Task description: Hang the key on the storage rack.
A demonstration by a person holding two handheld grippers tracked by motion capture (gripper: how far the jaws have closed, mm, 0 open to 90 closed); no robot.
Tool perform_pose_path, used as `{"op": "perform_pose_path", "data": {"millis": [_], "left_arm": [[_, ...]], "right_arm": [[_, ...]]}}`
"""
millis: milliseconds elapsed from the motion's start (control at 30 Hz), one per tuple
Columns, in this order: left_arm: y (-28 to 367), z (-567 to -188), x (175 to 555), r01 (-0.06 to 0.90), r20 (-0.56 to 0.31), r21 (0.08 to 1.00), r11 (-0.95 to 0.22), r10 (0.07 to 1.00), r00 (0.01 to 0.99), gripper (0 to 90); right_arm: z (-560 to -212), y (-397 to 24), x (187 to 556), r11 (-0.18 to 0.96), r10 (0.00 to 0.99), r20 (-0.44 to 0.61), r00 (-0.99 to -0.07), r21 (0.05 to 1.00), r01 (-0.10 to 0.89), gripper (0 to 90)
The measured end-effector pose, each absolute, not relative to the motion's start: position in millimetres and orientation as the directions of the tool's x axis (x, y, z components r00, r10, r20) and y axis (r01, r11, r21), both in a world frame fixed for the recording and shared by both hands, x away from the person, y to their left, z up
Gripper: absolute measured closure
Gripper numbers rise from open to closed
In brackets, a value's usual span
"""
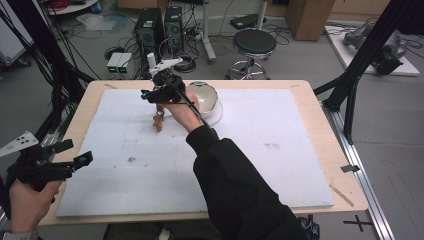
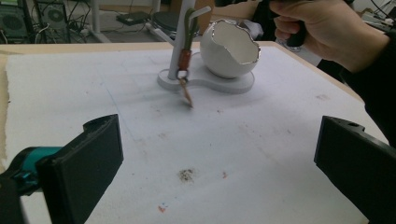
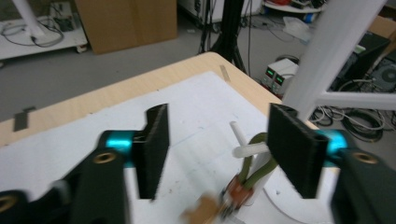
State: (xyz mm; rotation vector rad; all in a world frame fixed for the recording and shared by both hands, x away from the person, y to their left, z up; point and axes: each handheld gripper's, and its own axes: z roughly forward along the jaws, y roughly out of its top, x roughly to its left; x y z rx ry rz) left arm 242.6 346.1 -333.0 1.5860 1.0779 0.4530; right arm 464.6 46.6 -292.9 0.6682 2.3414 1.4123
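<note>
Beside the white eggshell-shaped ceramic bowl [image 1: 204, 96], my right tongs [image 3: 217, 144] gape wide over the olive-looped keyring [image 2: 185, 70] hanging on the white stand [image 2: 180, 51]. Nearer me, my left tongs [image 2: 217, 168] hover wide open, empty, above the desk [image 1: 320, 145].

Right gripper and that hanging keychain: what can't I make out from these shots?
- High view: the person's hand hides the right gripper fingers.
- Right gripper view: the brown charm is blurred and cut by the bottom edge.
- Left gripper view: inside of the eggshell bowl faces away.
</note>
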Motion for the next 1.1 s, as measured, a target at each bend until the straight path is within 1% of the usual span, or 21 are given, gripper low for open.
{"op": "perform_pose_path", "data": {"millis": [33, 100, 167, 200, 300, 400, 533, 633, 767, 933, 1100], "left_arm": [[344, -332, 245, 0.396, -0.243, 0.918, 0.024, 0.822, 0.515, 1.7], [341, -331, 249, 0.393, -0.24, 0.919, 0.017, 0.817, 0.524, 1.7], [338, -330, 254, 0.391, -0.237, 0.92, 0.012, 0.813, 0.532, 1.7], [337, -329, 256, 0.386, -0.234, 0.922, 0.01, 0.81, 0.537, 1.7], [331, -326, 265, 0.374, -0.238, 0.927, 0.014, 0.792, 0.563, 1.7], [325, -323, 276, 0.359, -0.224, 0.934, -0.001, 0.779, 0.586, 1.7], [316, -321, 290, 0.344, -0.221, 0.939, -0.003, 0.76, 0.611, 1.7], [308, -318, 299, 0.335, -0.222, 0.942, -0.005, 0.742, 0.633, 1.7], [296, -314, 310, 0.304, -0.198, 0.953, -0.01, 0.737, 0.646, 1.7], [289, -312, 322, 0.279, -0.192, 0.96, 0.01, 0.749, 0.634, 1.7], [287, -312, 331, 0.275, -0.163, 0.961, -0.017, 0.77, 0.617, 1.7]], "right_arm": [[-291, 45, 464, 0.398, 0.536, -0.039, -0.843, 0.893, 0.212, 29.7], [-284, 38, 459, 0.389, 0.509, -0.012, -0.86, 0.895, 0.218, 21.1], [-278, 30, 454, 0.384, 0.489, -0.023, -0.872, 0.903, 0.192, 12.3], [-275, 26, 450, 0.391, 0.477, -0.033, -0.878, 0.903, 0.178, 11.2], [-267, 11, 441, 0.406, 0.429, -0.031, -0.903, 0.899, 0.162, 11.2], [-260, -10, 429, 0.398, 0.438, -0.048, -0.898, 0.906, 0.146, 11.2], [-252, -48, 417, 0.375, 0.452, -0.057, -0.89, 0.918, 0.131, 11.2], [-251, -81, 414, 0.364, 0.479, -0.053, -0.876, 0.92, 0.144, 11.2], [-254, -130, 414, 0.346, 0.523, -0.017, -0.852, 0.918, 0.194, 11.2], [-259, -194, 401, 0.276, 0.587, 0.038, -0.809, 0.93, 0.244, 11.2], [-270, -248, 381, 0.239, 0.644, 0.05, -0.764, 0.935, 0.263, 11.2]]}}
